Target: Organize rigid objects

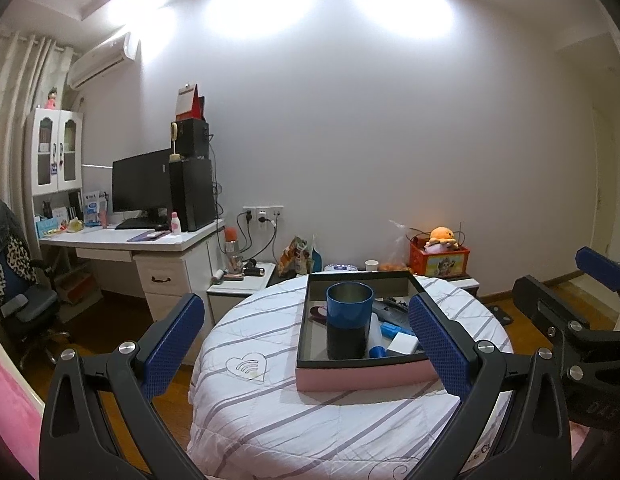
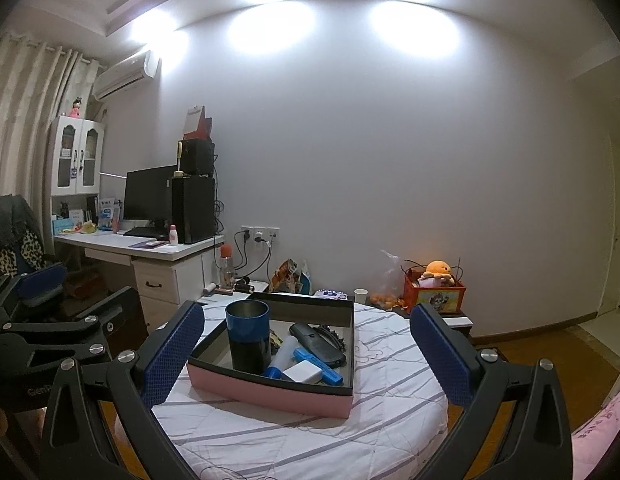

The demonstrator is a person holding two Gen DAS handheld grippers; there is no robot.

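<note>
- We note ceiling lights (image 2: 350, 28) blown out to white glare in both views, washing the upper wall (image 2: 390, 140).
- Lower room is dimmer; the box (image 2: 270, 388) casts a soft shadow on the bedspread (image 2: 390, 400).
- Strong fisheye bending and dark vignetting at the corners.
- Focus is acceptable at centre, softer at the edges.

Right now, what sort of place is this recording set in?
Most likely a bedroom with a study corner: a desk with a monitor, a wall air conditioner, and curtains.
</note>
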